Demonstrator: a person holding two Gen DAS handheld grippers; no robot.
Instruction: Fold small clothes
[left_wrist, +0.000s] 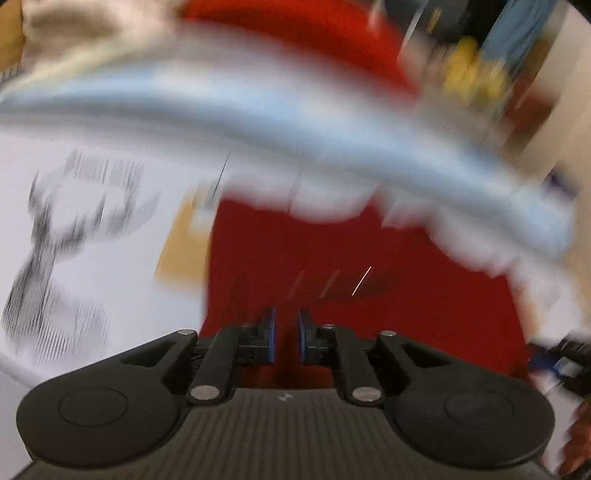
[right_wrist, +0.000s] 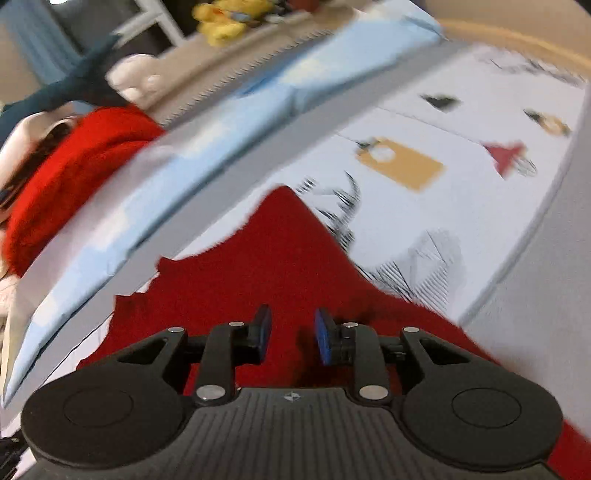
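Observation:
A red garment lies flat on a white printed sheet; it also shows in the right wrist view. My left gripper hovers over it with a narrow gap between its blue pads, nothing between them. My right gripper is open and empty above the garment's near part. The left wrist view is heavily motion-blurred.
A long light-blue and grey folded piece lies across beyond the garment, blurred in the left wrist view. A second red fabric heap lies at the left. A yellow plush toy and a white plush sit behind.

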